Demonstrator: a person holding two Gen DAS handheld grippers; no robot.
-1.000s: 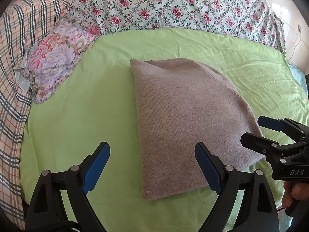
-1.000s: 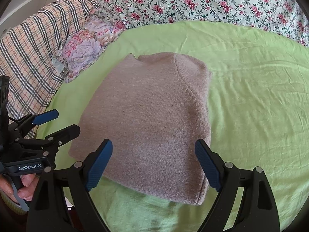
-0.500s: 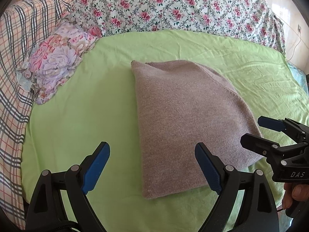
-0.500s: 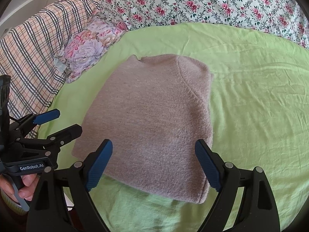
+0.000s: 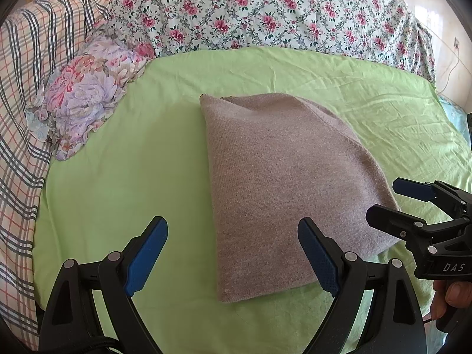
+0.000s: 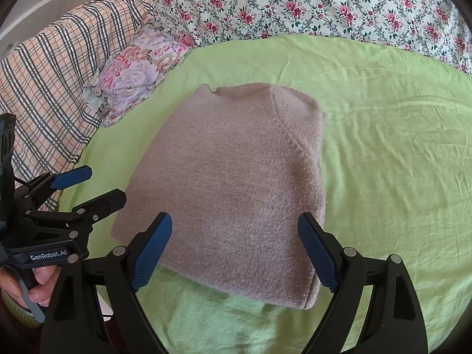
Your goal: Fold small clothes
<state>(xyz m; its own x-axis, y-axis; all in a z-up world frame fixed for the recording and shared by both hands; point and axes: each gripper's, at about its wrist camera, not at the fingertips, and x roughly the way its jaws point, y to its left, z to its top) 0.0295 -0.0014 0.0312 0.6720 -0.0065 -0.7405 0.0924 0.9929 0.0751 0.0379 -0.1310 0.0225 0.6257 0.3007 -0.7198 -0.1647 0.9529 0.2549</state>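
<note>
bed: green sheet [image 5: 147, 177] | floral quilt [image 5: 265, 8] | plaid blanket [image 6: 53, 82] | daylight

White lettering reading "DAS" stands on the black body of the right gripper [image 5: 395, 197], seen at the edge of the left wrist view. The left gripper [image 6: 88, 185], seen from the right wrist view, carries "GenRobot.AI" in white on its black body. No other writing appears legible, though the rims are distorted.

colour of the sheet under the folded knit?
Plain light green sheet, no pattern. Clearest in the right wrist view, around the taupe knit.
</note>
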